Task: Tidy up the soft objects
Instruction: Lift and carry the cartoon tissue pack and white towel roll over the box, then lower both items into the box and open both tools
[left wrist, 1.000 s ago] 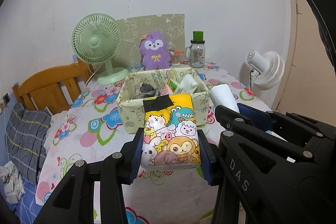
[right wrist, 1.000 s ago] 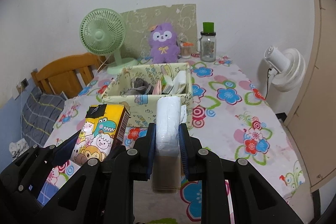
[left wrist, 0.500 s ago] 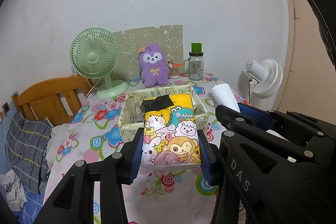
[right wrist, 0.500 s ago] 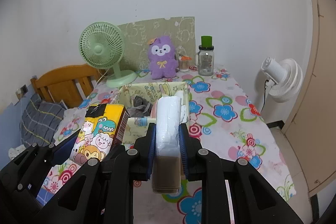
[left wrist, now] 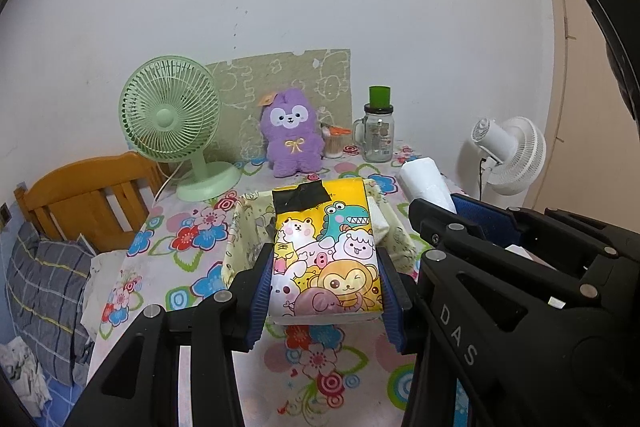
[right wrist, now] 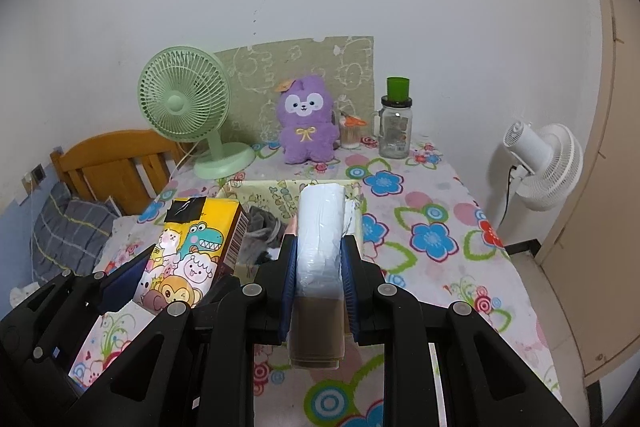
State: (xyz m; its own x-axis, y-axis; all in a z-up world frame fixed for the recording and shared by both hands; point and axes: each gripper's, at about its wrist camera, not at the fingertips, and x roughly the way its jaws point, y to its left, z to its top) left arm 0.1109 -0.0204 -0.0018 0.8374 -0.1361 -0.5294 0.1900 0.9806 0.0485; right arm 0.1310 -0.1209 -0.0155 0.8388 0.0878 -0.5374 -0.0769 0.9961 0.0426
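Note:
My left gripper is shut on a yellow cartoon-print tissue pack, held above the table in front of the fabric storage box. My right gripper is shut on a white roll with a brown end, held beside the tissue pack. The box holds grey cloth and other soft items. A purple plush toy sits at the back by the wall; it also shows in the right wrist view.
A green desk fan stands back left, a glass jar with green lid back right. A white fan stands off the table's right side. A wooden chair and striped cloth are on the left.
Both grippers have risen and pulled back from the box with their loads; the box and table now appear lower and farther away. Both grips are unchanged.

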